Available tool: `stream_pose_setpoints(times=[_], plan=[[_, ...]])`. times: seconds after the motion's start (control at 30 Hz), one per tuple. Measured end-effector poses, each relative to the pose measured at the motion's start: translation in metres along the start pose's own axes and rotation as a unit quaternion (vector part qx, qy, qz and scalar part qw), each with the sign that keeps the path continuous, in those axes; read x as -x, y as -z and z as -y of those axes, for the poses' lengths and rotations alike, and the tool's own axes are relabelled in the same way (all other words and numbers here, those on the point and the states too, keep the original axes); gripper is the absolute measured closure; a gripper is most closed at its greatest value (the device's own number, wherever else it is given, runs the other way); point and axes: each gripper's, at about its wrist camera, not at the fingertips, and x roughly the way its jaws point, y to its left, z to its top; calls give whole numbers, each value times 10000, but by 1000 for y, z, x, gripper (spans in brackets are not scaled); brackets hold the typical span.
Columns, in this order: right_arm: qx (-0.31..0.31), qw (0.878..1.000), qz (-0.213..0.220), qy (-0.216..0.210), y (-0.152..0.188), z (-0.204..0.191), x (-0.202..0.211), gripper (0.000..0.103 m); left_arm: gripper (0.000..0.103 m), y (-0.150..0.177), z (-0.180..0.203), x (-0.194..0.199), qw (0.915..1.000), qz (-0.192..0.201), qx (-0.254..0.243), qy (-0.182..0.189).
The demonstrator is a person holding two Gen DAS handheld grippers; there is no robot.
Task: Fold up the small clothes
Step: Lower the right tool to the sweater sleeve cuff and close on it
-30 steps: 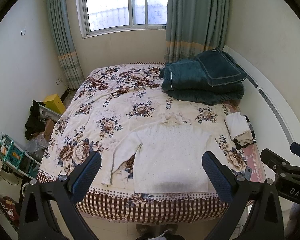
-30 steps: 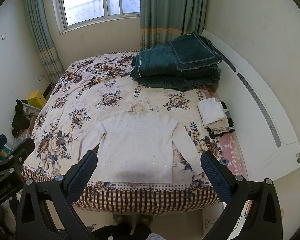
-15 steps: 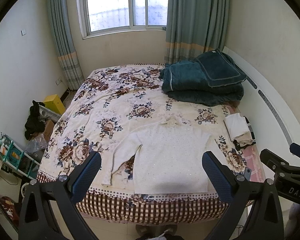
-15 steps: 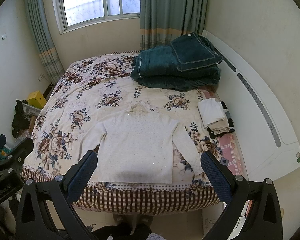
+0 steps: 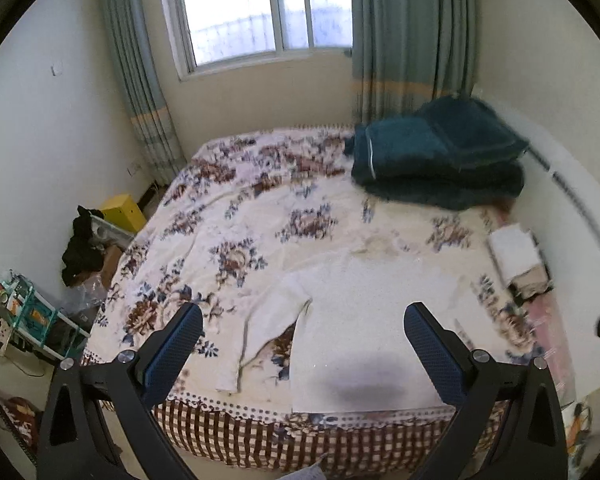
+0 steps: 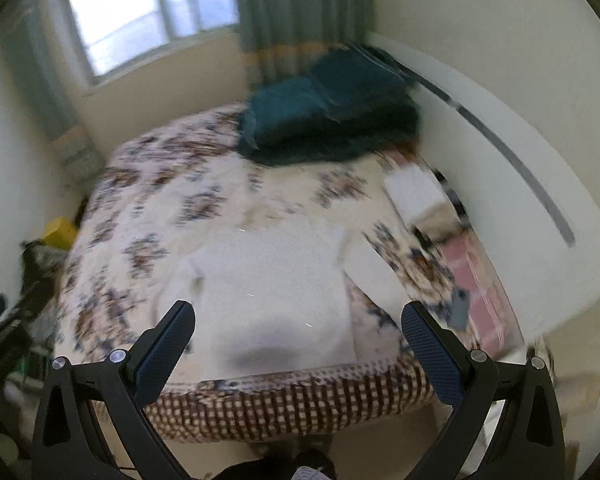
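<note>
Left wrist view.
- Left tool (image 5: 302, 334): fingers spread wide, gripping nothing, held in the air off the foot of the bed (image 5: 236, 200).
- White sweater (image 5: 372, 320): laid flat, front up, on the floral bedspread at the bed's near edge, hem toward the tool and collar toward the window (image 5: 252, 12). Its long axis runs straight away from the tool. One sleeve (image 5: 260, 336) trails down beside the body on the tool's own side, cuff close to the bed's checked border.
- Teal folded blanket (image 5: 440, 160): at the far corner of the bed, well apart from the sweater.
- Small stack of folded clothes (image 5: 516, 256): at the bed edge next to the headboard, beyond the sweater's other sleeve.

Right wrist view (blurred).
- Right tool (image 6: 298, 330): likewise wide apart and empty, above the foot of the bed.
- Sweater here lies dead ahead; its other sleeve (image 6: 374, 276) angles out on this tool's side.

Judgement: folding not begun. Each tool is nearer its own sleeve, so the left likely takes the trailing sleeve and the right the angled one, both folding inward across the sweater's long axis.
</note>
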Motion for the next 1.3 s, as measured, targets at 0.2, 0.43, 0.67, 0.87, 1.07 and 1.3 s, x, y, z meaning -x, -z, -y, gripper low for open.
stream_pose_setpoints(times=[0.2,0.43,0.67,0.87,1.07,1.3], plan=[[-975,9883,-849,812,29,107,-134,0,0,33,25,-100,9979,-640,-58,-104],[-2438,9491,-1827,794,90,258,-319,27,0,76,67,-217,9883,-1355,-196,-673],[-4137,8839,-2101,594,160,352,-489,27,0,138,100,-333,9668,-2321,-387,-997],[-4928,8499,-1865,-65,185,372,-584,27,0,162,140,-404,9596,-2558,-577,-1018],[-4150,8952,-1618,165,164,353,-583,96,0,163,176,-439,9604,-2597,-652,-769],[-4043,9008,-1326,861,131,392,-569,96,0,159,206,-445,9623,-2541,-841,-487]])
